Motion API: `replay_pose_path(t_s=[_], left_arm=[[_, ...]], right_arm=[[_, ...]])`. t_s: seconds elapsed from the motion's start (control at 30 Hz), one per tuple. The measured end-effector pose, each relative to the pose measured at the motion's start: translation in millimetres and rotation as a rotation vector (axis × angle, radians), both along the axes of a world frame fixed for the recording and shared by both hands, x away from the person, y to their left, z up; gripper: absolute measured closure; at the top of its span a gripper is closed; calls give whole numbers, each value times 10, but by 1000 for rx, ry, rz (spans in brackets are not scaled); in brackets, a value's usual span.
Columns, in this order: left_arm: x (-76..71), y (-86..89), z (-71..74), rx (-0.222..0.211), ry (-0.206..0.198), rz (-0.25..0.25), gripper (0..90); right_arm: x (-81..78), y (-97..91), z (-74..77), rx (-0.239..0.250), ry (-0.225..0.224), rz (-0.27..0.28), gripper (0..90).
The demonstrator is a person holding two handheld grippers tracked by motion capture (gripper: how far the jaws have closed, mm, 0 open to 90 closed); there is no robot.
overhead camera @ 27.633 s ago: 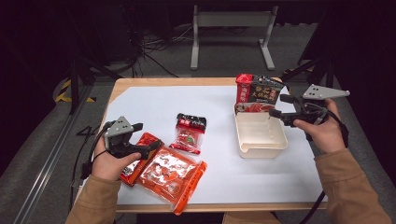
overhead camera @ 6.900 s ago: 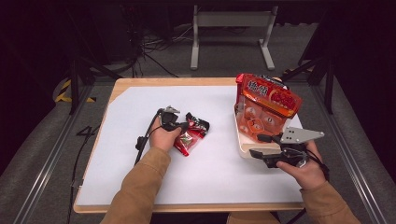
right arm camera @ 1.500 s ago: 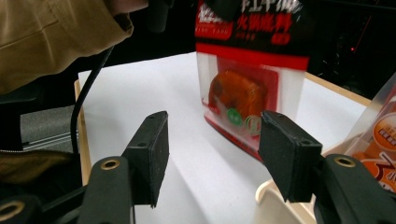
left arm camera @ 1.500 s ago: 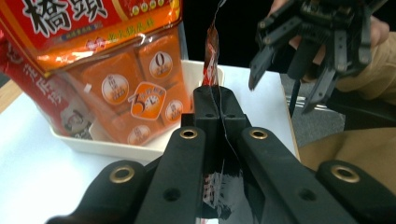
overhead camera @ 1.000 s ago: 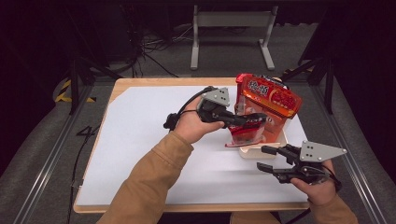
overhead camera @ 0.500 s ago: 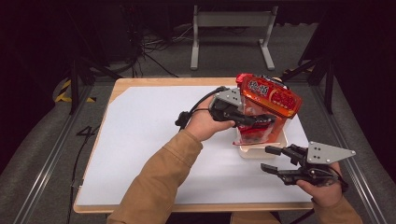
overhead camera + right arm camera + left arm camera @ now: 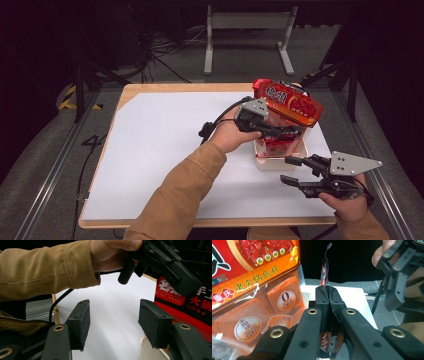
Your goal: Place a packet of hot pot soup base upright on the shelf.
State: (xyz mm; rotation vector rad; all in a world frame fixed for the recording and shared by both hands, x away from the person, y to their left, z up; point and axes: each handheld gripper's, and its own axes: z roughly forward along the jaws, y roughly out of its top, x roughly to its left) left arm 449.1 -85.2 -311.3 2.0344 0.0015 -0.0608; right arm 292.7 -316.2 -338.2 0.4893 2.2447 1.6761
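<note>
A white container (image 7: 280,161) stands at the table's right with a large red-orange hot-pot packet (image 7: 289,101) upright in it. My left gripper (image 7: 298,131) reaches over the container from the left, shut on the edge of a small red-and-black packet (image 7: 276,145) that hangs down into it. In the left gripper view the thin packet (image 7: 325,272) is pinched edge-on between the closed jaws (image 7: 327,293), with the large packet (image 7: 249,290) to the left. My right gripper (image 7: 292,170) is open just in front of the container, its jaws (image 7: 113,325) holding nothing.
A white sheet (image 7: 170,150) covers the wooden table (image 7: 150,88). The person's tan sleeve (image 7: 185,190) crosses the sheet's middle. Metal rails run along both sides of the table, and a stand's legs (image 7: 247,35) rise behind it.
My left gripper has carried the small packet to the right and downward, over the container beside the large packet. The right gripper has stayed where it was.
</note>
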Motion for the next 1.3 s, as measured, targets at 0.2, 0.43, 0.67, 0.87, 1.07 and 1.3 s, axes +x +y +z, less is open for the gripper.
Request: replay_pose_path(t_s=[0.2, 0.43, 0.67, 0.87, 1.07, 1.3], left_arm=[[-25, -62, -11, -12, 15, -22, 895], [-52, -76, 4, 7, 23, -22, 895], [-30, -103, -27, -30, 24, 5, 895], [-25, -147, -59, -29, 9, -1, 893], [-3, -149, -166, -37, 43, 11, 831], [-3, -38, -123, -59, 46, 54, 599]], right_arm=[[1, 2, 1, 0, -1, 2, 429], [0, 2, 2, 2, -1, 3, 427], [4, 28, -13, -4, 2, 9, 424], [9, 43, -23, -6, 6, 15, 425], [13, 49, -29, -8, 9, 16, 422], [19, 58, -34, -11, 10, 15, 421]])
